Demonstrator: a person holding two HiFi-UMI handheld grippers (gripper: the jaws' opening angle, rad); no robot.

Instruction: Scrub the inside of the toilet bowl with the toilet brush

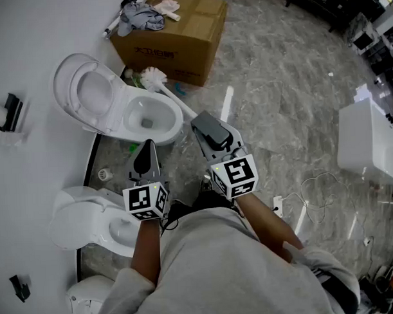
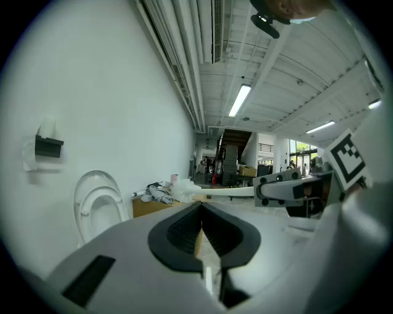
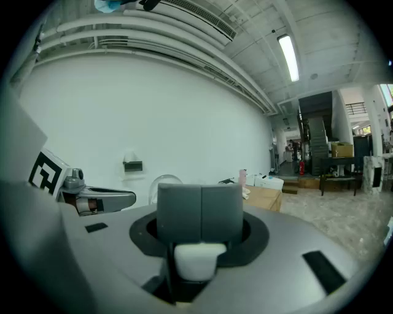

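Two toilets stand along the white wall on a marble floor [image 1: 278, 86], and the farther one, the toilet [image 1: 177, 121] with its lid and seat raised, appears to be the one for cleaning; its bowl is open and nothing is inside it. Behind it sits a cardboard box [image 1: 179, 38] with rags piled on top, and a second toilet [image 1: 76, 222] lies nearer the person's feet. The toilet brush [image 1: 172, 93] is held in the air, its white bristle head above the gap between the bowl's far rim and the box, its handle running back across the rim. The right gripper [image 1: 198, 121] is closed on that handle; in the right gripper view the jaws of the right gripper [image 3: 200, 211] are clamped together with the white handle end [image 3: 196, 260] showing just below them. The left gripper [image 1: 146, 147] hangs near the bowl's near side, jaws pressed together on nothing, as its own view of the left gripper [image 2: 201, 227] shows. Judging by this, the brush is in hand but the scrubbing itself is not under way: the head has yet to go down into the bowl and work around its inner wall.
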